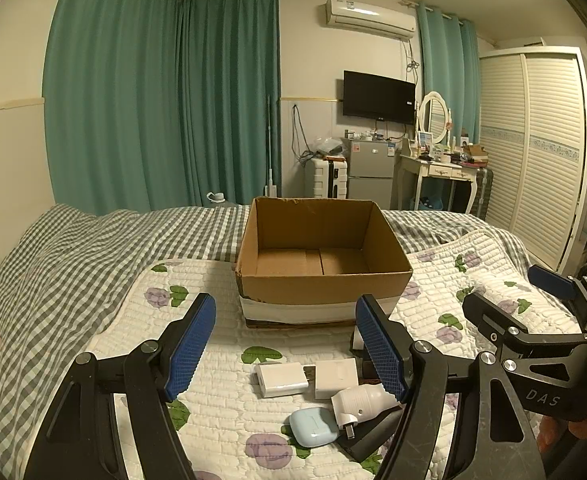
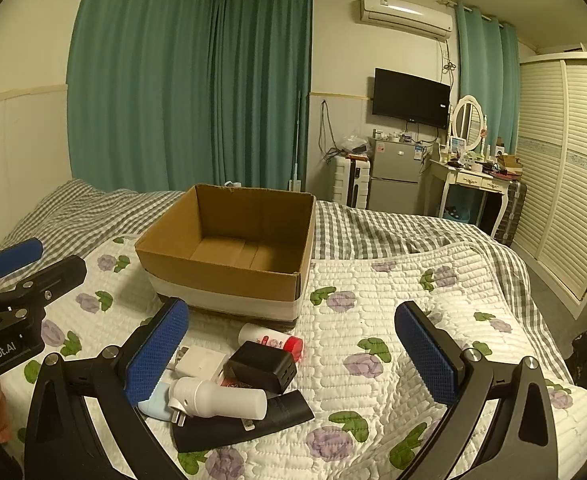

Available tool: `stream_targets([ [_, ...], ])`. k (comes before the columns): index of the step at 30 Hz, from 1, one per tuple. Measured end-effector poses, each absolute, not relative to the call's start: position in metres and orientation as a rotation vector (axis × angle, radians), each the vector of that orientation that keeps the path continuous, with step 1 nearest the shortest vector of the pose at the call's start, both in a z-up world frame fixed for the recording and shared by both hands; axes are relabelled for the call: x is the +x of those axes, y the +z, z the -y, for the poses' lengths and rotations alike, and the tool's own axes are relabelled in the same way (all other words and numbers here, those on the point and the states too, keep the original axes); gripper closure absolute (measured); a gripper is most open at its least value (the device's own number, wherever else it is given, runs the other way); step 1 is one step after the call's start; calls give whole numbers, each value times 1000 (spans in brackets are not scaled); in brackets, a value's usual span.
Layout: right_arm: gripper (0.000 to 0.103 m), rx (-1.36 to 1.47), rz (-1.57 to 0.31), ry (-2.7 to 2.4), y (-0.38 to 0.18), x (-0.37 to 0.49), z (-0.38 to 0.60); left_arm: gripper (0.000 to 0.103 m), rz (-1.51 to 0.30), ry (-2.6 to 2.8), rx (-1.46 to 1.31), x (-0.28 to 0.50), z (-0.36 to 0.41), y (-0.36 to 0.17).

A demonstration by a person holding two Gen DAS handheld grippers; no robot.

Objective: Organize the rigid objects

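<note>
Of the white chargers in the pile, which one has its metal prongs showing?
The white cylindrical plug adapter, lying on its side over the black flat tube; the boxy white chargers show none.

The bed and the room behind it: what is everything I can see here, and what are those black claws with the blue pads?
Cardboard box: one, brown, open and empty, on the quilt.
Flowered quilt: one, white with purple flowers, over a grey checked cover.
White chargers: two, flat, in front of the box.
Earbud case: one, pale blue, nearest the camera.
White plug-in device: one, cylinder-shaped, lying on a black tube.
Black adapter: one, in the pile.
Red-capped tube: one, white, by the box.
Curtains: teal.
Television: one, black, on the wall.
Left gripper: hand-held, open, above the pile.
Right gripper: hand-held, open.
</note>
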State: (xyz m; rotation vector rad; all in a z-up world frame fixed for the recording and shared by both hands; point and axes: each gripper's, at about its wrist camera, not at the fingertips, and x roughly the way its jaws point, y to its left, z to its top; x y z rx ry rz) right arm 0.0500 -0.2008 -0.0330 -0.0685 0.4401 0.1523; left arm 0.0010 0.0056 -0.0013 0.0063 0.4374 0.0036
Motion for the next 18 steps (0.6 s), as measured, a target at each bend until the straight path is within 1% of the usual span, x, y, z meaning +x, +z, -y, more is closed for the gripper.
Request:
stream_targets([
  [18,0,-78,-456,166,-37,52,197,28,-442,6,4,1,-7,-2],
])
